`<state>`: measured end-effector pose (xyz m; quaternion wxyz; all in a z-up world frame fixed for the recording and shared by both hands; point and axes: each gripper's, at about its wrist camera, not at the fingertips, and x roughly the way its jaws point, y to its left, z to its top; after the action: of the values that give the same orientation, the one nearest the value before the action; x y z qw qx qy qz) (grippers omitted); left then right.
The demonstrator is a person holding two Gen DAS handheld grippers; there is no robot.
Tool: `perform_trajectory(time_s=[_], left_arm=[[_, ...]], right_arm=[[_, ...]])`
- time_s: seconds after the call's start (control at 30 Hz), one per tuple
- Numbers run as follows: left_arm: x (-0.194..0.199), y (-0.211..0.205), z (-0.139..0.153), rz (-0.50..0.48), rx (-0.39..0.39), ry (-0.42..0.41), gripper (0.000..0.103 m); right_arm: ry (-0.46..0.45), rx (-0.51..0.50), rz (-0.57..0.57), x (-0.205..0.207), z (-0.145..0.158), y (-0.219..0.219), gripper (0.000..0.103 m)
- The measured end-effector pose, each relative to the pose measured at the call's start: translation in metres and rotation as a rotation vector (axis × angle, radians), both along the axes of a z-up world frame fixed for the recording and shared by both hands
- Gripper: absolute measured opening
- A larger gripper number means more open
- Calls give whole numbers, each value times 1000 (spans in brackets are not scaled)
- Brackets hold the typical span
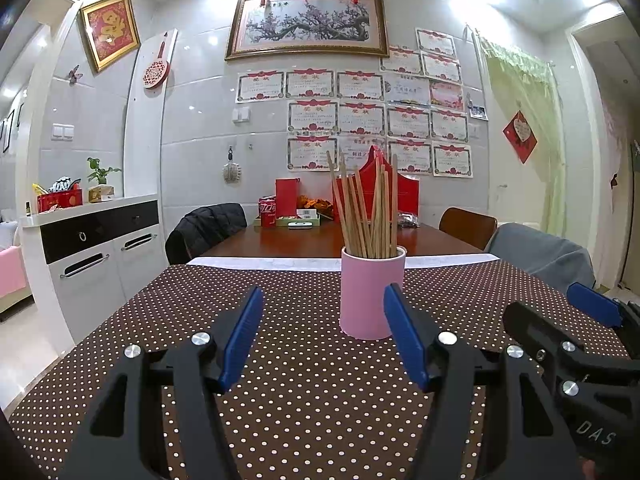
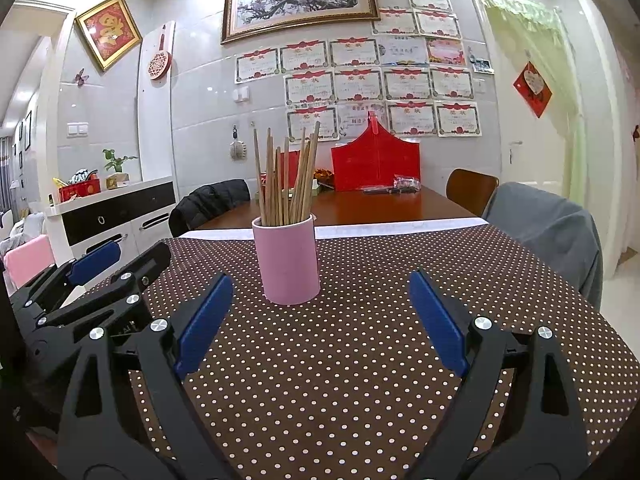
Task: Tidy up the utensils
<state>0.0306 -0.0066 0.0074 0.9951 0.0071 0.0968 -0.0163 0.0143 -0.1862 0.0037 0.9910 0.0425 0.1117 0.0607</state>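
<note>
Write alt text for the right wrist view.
A pink cup full of upright wooden chopsticks stands on a polka-dot tablecloth, ahead of the open, empty right gripper. The left gripper sits at left.

Bare dotted tablecloth (image 1: 312,400) ahead of both grippers, pink cup (image 1: 370,296) of chopsticks (image 1: 366,208) the only obstacle
</note>
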Motion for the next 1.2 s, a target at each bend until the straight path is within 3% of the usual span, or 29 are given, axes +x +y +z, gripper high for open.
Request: perform_trajectory(time_s=[1.2], left_arm=[[1, -1, -1, -9, 3, -1, 63]], right_arm=[[10, 12, -3, 2, -3, -2, 90]])
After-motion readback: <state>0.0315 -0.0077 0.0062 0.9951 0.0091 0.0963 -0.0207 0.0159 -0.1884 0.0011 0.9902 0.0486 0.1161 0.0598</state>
